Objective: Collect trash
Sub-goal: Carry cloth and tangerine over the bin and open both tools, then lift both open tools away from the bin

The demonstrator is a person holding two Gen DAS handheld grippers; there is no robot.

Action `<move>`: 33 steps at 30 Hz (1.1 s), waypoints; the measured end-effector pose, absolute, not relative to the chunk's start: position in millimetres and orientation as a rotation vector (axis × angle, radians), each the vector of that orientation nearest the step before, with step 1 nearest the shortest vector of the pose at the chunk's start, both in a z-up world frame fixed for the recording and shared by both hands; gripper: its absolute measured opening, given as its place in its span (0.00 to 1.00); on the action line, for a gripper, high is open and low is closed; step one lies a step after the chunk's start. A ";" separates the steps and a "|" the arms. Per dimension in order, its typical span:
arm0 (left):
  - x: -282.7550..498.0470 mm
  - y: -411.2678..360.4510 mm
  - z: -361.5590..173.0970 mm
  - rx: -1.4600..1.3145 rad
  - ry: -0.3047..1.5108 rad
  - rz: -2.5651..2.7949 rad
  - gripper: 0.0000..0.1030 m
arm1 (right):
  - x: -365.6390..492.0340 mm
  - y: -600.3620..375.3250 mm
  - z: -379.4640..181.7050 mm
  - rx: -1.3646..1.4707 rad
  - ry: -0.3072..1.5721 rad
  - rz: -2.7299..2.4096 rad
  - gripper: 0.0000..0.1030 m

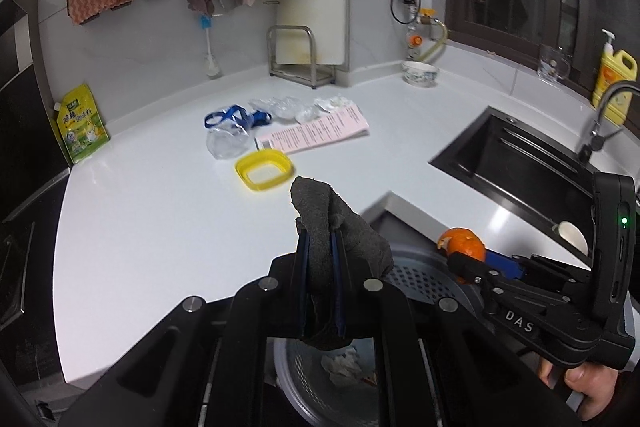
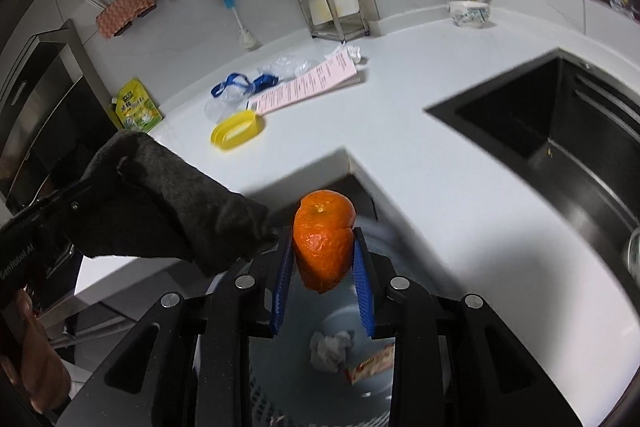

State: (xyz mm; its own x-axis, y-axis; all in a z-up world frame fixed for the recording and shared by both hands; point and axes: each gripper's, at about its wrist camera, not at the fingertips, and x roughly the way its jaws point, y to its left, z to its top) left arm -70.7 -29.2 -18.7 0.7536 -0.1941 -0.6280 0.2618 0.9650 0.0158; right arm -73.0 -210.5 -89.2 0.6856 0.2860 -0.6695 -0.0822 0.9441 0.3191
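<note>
Orange peel (image 2: 324,239) first: bright, dimpled, looks like a mostly whole skin with the stem dimple up top, pinched narrow between the blue pads (image 2: 282,291) of the right gripper (image 2: 323,267). It sits right at the fingertips, sticking up above them, and hangs over the grey perforated bin (image 1: 424,279). Down in the bin there's a crumpled tissue (image 2: 330,349) and a small snack wrapper (image 2: 370,367).

The left gripper (image 1: 320,259) is clamped on a dark grey cloth (image 1: 320,227), which pokes out past the fingertips and bunches to one side. It's also over the bin edge, just beside the peel.

Back on the white counter (image 1: 160,211): a yellow plastic ring lid (image 1: 263,170), a pink paper sheet (image 1: 316,131), clear plastic wrap (image 1: 226,143) and a blue strap (image 1: 236,117), all well apart from both grippers.
</note>
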 end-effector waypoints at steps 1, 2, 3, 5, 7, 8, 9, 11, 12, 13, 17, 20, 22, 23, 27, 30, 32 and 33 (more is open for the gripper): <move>-75.7 -30.2 -22.1 0.101 0.681 -0.256 0.11 | -79.2 -210.1 -92.8 0.281 0.798 0.202 0.27; -79.9 -31.0 -26.2 0.097 0.691 -0.265 0.11 | -83.1 -210.1 -95.8 0.284 0.804 0.197 0.27; -83.4 -32.5 -30.8 0.096 0.700 -0.272 0.11 | -88.3 -209.7 -100.4 0.285 0.814 0.191 0.27; -90.1 -36.8 -40.8 0.104 0.714 -0.282 0.11 | -95.8 -208.7 -109.0 0.281 0.835 0.178 0.27; -93.5 -40.0 -50.7 0.113 0.728 -0.286 0.11 | -102.1 -208.7 -119.7 0.281 0.859 0.169 0.27; -94.3 -41.3 -56.1 0.116 0.739 -0.288 0.11 | -104.4 -208.4 -124.8 0.284 0.870 0.165 0.27; -93.6 -42.5 -60.5 0.118 0.750 -0.290 0.11 | -107.1 -209.0 -129.8 0.287 0.879 0.161 0.27; -91.7 -43.3 -71.7 0.118 0.780 -0.294 0.11 | -109.8 -209.7 -140.0 0.288 0.901 0.150 0.27; -91.4 -42.8 -76.6 0.117 0.791 -0.292 0.11 | -110.9 -210.4 -144.8 0.291 0.912 0.144 0.27; -89.9 -42.4 -81.0 0.116 0.804 -0.289 0.11 | -111.8 -211.4 -149.1 0.297 0.921 0.143 0.27; -84.6 -41.2 -99.6 0.114 0.858 -0.275 0.11 | -114.1 -211.5 -161.9 0.303 0.952 0.138 0.27; -83.8 -41.1 -106.3 0.116 0.871 -0.271 0.11 | -113.8 -210.3 -165.7 0.303 0.962 0.142 0.27; -82.0 -39.4 -107.9 0.110 0.876 -0.272 0.11 | -113.5 -208.6 -166.3 0.299 0.965 0.147 0.27; -81.7 -38.4 -108.7 0.108 0.878 -0.270 0.11 | -113.8 -207.6 -165.8 0.295 0.962 0.149 0.28; -78.7 -34.5 -111.5 0.095 0.889 -0.259 0.14 | -113.1 -206.6 -163.6 0.281 0.954 0.147 0.36; -76.1 -32.7 -114.4 0.101 0.900 -0.230 0.23 | -114.2 -208.1 -161.5 0.284 0.940 0.136 0.49; -75.6 -29.4 -115.0 0.091 0.901 -0.221 0.35 | -114.4 -209.3 -160.4 0.287 0.936 0.131 0.53; -75.5 -27.9 -115.1 0.090 0.898 -0.216 0.45 | -114.2 -209.4 -160.4 0.287 0.937 0.130 0.53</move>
